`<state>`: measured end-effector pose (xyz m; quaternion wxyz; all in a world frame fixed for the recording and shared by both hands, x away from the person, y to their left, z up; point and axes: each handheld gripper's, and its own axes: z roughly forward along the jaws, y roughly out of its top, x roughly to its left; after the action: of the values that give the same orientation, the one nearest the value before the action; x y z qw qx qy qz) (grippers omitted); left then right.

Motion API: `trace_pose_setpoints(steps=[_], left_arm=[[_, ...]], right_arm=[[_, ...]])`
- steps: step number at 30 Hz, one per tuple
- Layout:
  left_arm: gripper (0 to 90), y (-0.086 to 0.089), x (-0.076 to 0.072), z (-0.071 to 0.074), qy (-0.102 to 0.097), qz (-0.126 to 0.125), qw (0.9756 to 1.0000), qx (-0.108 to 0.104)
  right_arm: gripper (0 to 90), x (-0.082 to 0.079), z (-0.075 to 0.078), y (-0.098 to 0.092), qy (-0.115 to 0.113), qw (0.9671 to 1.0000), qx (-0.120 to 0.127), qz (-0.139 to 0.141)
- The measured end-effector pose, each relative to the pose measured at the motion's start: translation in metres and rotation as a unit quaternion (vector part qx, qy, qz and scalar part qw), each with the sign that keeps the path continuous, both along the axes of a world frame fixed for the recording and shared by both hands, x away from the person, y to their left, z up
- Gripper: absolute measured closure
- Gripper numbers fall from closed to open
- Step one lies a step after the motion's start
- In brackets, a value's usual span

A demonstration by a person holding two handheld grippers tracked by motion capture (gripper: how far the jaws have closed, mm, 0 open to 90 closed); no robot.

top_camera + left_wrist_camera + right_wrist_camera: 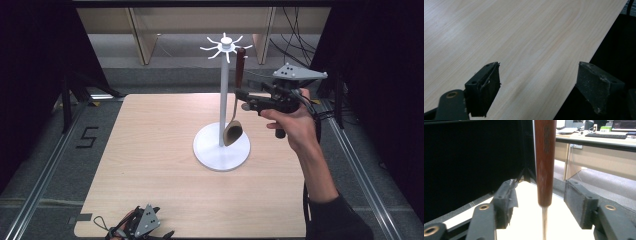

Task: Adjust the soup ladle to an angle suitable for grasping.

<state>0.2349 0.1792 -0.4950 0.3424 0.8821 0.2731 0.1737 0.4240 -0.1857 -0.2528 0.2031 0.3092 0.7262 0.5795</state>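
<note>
Spoon hangs on the rack (white), between the right gripper's wide jaws.

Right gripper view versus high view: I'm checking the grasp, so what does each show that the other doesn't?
The right gripper view alone shows the right hand-held gripper with its jaws apart on either side of the spoon's handle, not touching it. The high view alone shows the spoon's bowl hanging over the white stand's base, and the left hand-held gripper at the table's near edge. Both show the reddish-brown handle.
</note>
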Motion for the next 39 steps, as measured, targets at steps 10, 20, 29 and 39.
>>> trace_pose_setpoints(steps=[10,20,29,39], left_arm=[[18.4,0.0,0.0,0.0,-0.002,0.001,1.0,0.005],[18.4,0.0,0.0,0.0,0.0,0.001,1.0,0.001],[18.4,-0.001,0.0,-0.001,0.002,0.004,1.0,-0.001],[18.4,-0.001,0.001,0.0,0.003,0.002,1.0,0.007]], right_arm=[[37.2,-0.019,-0.019,-0.013,0.004,1.0,0.009,0.001],[35.7,-0.039,-0.057,-0.031,0.011,0.9999,-0.006,0.0],[36.1,-0.046,-0.089,-0.041,0.034,0.9992,-0.021,0.005],[36.1,-0.043,-0.12,-0.048,0.062,0.9969,-0.048,-0.001]])
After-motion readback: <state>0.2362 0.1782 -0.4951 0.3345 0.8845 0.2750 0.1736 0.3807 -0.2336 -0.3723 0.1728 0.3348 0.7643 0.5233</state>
